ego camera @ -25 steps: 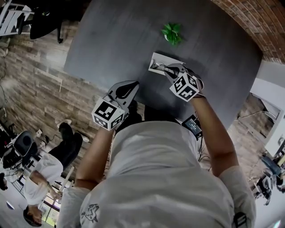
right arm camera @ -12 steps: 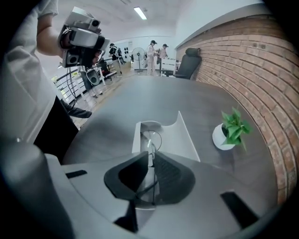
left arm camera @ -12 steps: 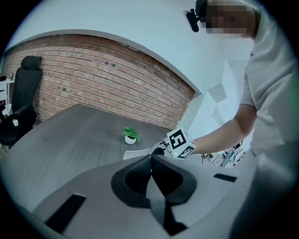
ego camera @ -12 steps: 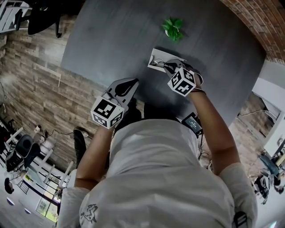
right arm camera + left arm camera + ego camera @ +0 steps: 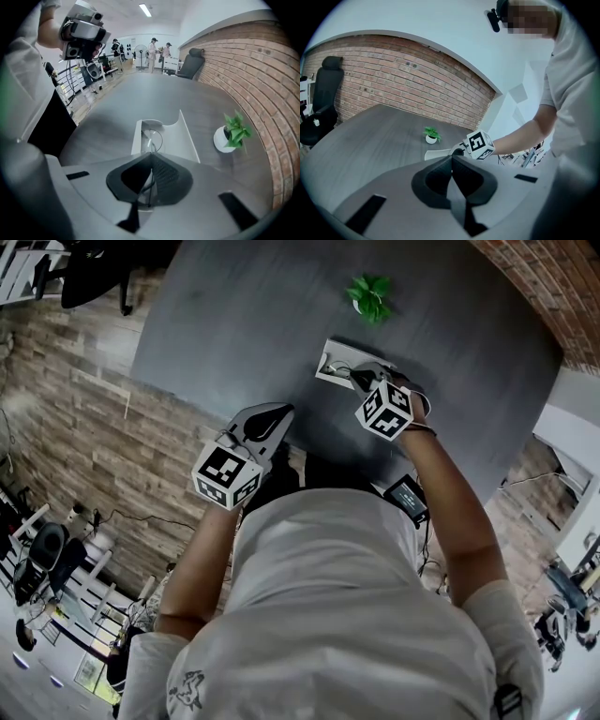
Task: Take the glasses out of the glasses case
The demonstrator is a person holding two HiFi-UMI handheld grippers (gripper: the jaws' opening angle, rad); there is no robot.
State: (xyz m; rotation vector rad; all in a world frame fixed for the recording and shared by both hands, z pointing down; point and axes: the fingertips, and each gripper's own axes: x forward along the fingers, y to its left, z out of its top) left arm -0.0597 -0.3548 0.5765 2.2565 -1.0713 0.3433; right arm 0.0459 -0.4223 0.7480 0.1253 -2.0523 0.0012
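Observation:
A white glasses case [image 5: 328, 360] lies open on the dark grey table [image 5: 234, 315], its lid [image 5: 183, 136] standing up. Thin-wire glasses [image 5: 153, 136] rest inside it. My right gripper [image 5: 360, 381] points steeply down into the near end of the case. Its jaws have just been closing and now meet on the thin frame of the glasses [image 5: 150, 180]. In its own view the right gripper [image 5: 151, 155] hides the near part of the case. My left gripper [image 5: 277, 414] hovers shut and empty at the table's near edge, left of the case [image 5: 436, 153].
A small green plant in a white pot [image 5: 368, 296] stands just beyond the case, also seen to its right [image 5: 232, 132]. A brick wall [image 5: 243, 51] runs along the table's far side. An office chair [image 5: 190, 65] and people stand farther off.
My right gripper has sunk a little into the open case and its jaws have come together on the glasses. The left gripper has stayed where it was.

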